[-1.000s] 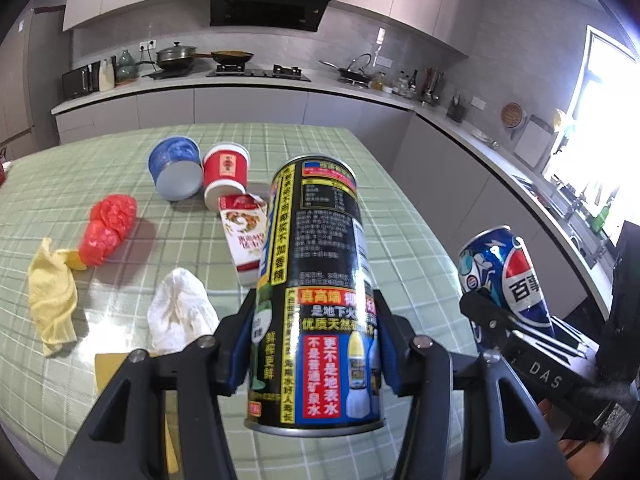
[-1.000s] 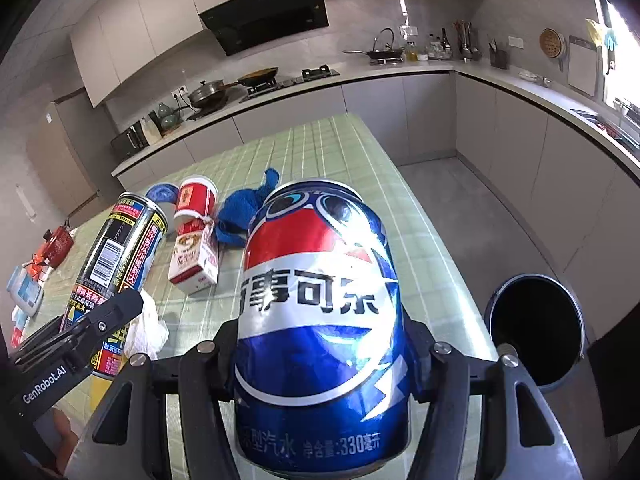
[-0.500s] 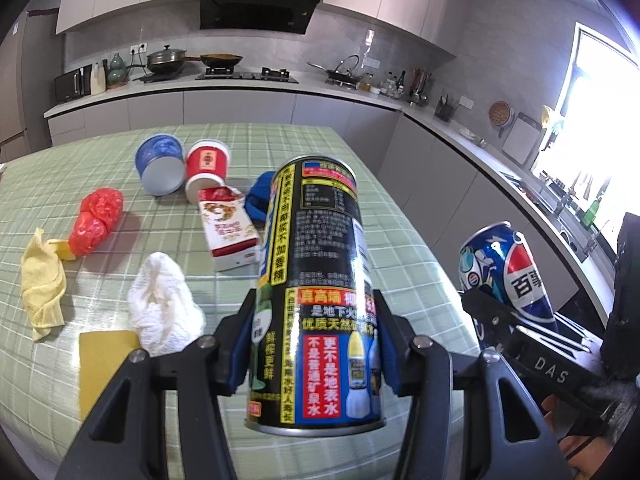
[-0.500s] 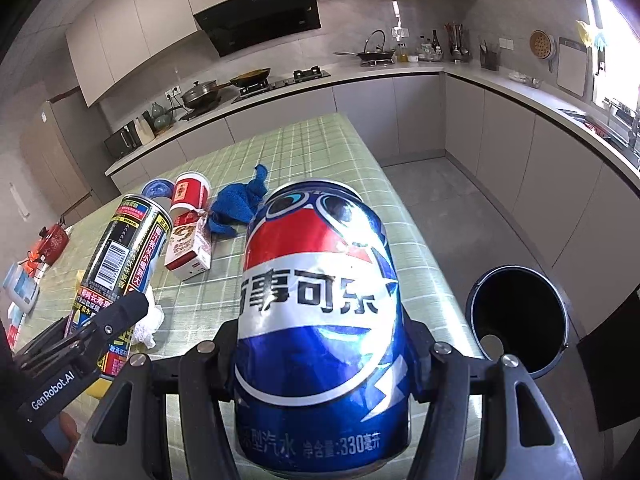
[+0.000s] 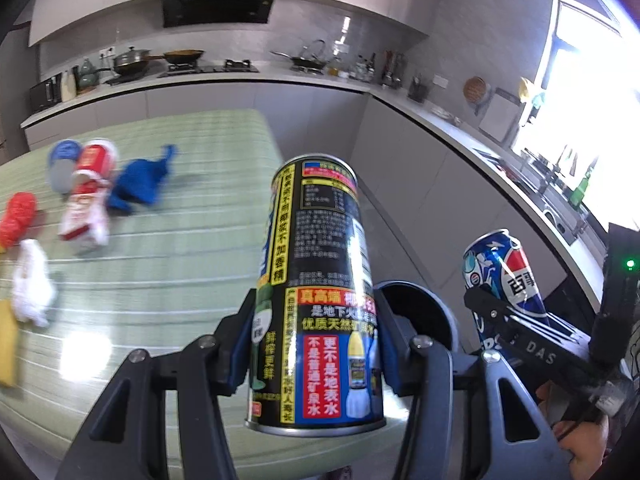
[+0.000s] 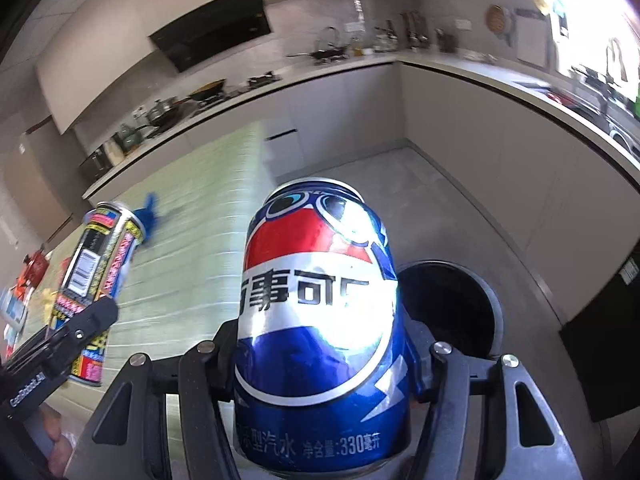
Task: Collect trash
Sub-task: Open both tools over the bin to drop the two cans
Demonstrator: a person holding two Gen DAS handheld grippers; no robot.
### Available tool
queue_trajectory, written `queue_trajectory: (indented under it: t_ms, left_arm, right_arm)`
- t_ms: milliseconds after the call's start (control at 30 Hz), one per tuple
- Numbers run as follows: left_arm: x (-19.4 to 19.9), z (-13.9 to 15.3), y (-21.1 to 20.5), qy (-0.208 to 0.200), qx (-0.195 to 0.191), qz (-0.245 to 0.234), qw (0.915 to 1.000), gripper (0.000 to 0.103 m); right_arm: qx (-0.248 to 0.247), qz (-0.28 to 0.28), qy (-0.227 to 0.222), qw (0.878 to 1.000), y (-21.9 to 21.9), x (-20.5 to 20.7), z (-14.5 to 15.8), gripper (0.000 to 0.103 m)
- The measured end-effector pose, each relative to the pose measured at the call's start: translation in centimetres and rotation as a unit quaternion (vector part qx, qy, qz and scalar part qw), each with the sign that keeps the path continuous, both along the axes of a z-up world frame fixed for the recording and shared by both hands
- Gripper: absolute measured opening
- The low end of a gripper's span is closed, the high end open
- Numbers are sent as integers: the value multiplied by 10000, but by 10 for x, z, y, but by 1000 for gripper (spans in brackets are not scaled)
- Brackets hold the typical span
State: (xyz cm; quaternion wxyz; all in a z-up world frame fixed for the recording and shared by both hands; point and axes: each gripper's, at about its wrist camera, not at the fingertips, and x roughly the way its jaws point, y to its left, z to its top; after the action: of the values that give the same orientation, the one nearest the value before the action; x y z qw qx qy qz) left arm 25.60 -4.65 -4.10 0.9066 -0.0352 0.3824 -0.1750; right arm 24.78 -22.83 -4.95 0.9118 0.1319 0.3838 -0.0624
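Observation:
My left gripper (image 5: 314,344) is shut on a tall black drink can (image 5: 318,292) with yellow and red labels, held upright past the table's right edge. My right gripper (image 6: 320,356) is shut on a blue Pepsi can (image 6: 320,332), held upright over the floor. The round black trash bin (image 6: 460,312) stands on the floor just behind the Pepsi can; in the left wrist view its rim (image 5: 436,312) shows behind the black can. Each can also shows in the other view: the Pepsi can (image 5: 500,276) at right, the black can (image 6: 100,280) at left.
On the green checked table (image 5: 180,280) lie a blue cloth (image 5: 140,184), a red cup (image 5: 94,160), a blue cup (image 5: 62,160), a small carton (image 5: 82,216), a red bag (image 5: 18,216), a white crumpled wad (image 5: 32,284) and a yellow piece (image 5: 6,344). Kitchen counters (image 6: 520,92) run behind and right.
Both grippers have swung to the right with their cans, away from the table. The trash bin now sits directly behind both cans, and the table litter has slid to the left.

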Motion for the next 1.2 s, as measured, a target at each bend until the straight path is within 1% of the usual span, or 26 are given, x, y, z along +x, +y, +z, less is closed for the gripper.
queue_trajectory:
  t_ms: [133,233,333,400,533,633,700,767,800,833,867,900,967,1033,1100,1200]
  left_arm:
    - [3,-12,-51,171,-43,-175,9997,53]
    - [4,-26,-87,316,66,-329,9989,53]
    - [7,-45,-116,512,202,-451,9975,53]
    - [10,-59,-131,712,261,-496,9959,53]
    - [19,-84,-152,982,405,-476,9932,53]
    - [29,-100,-163,1105,555,-426,9914,53]
    - [36,-109,-169,1240,597,-443,9895,54]
    - [41,-119,-176,1315,714,-415,9879,54]
    - [45,-122,-181,1380,765,-418,9866,54]
    - [47,-127,-183,1450,817,-381,9853,55]
    - [49,-131,-185,1521,825,-371,9842,56]
    - [51,-134,-187,1555,866,-375,9833,58]
    - [55,-134,-190,1485,956,-337,9837,62]
    - [56,-129,-196,1423,970,-312,9846,62]
    - [55,-117,-196,1302,890,-250,9872,62]
    - [48,-88,-189,1057,720,-109,9917,62]
  right_arm:
    - [-77,-151,161,9997,-63,-6,-13,62]
    - [-41,-204,312,9993,-100,-7,-29,62]
    - [8,-160,502,9986,-122,-3,-49,62]
    - [44,-121,606,9981,-134,2,-61,62]
    - [118,61,864,9962,-154,15,-89,62]
    - [158,159,950,9952,-160,25,-107,62]
    - [271,250,1051,9938,-168,34,-120,63]
    - [280,295,1062,9935,-172,39,-130,64]
    - [274,343,1102,9929,-173,42,-134,67]
    - [268,357,1156,9923,-175,45,-139,75]
    - [279,360,1141,9924,-179,42,-142,78]
    - [257,365,1117,9927,-180,43,-143,78]
    - [223,327,1088,9933,-185,44,-143,78]
    - [218,152,924,9954,-195,37,-136,78]
    - [149,62,796,9967,-197,34,-127,78]
    - [183,-52,682,9975,-199,33,-114,78]
